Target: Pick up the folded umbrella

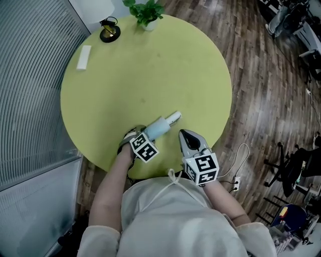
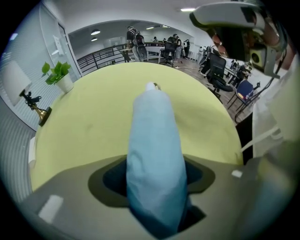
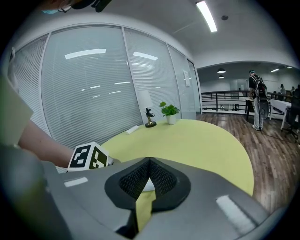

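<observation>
Left gripper view shows your left claw [image 2: 157,171] clenched on the folded umbrella [image 2: 152,122], which lies on the bench [image 2: 84,126]; the lift remains.

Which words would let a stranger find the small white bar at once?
Look at the round yellow-green table. On its far left edge, left of the dark ornament and the potted plant, lies the white bar. Only it is flat, oblong and plain white.
</observation>
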`<control>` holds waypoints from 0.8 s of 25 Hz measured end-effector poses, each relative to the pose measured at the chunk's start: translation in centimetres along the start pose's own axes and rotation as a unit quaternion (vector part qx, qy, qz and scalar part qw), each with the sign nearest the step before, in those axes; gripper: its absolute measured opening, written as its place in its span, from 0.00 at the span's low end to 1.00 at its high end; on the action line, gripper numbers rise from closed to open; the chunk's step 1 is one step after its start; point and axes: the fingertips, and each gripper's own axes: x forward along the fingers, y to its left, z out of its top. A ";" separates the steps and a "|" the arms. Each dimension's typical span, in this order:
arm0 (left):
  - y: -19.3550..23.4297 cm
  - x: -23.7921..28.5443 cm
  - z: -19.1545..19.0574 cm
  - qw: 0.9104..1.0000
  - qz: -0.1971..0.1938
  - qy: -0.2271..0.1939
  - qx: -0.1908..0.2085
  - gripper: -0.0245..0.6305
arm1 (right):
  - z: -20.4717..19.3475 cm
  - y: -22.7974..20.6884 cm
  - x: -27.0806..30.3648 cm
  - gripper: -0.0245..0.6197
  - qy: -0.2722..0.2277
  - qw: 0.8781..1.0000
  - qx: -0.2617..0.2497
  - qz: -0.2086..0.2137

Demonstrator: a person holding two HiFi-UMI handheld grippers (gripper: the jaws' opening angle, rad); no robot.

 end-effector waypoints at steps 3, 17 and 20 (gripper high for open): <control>0.0 -0.2 -0.1 1.000 0.025 -0.005 0.005 0.50 | -0.3 0.3 -0.4 0.04 0.003 1.000 -0.005 -0.002; 1.2 -7.3 4.0 0.991 0.078 -0.105 -0.020 0.50 | 0.8 1.7 -2.3 0.04 -0.021 1.000 -0.022 0.003; 2.7 -10.4 4.7 0.982 0.111 -0.146 -0.048 0.50 | 1.5 2.2 -2.4 0.04 -0.026 0.999 -0.029 0.009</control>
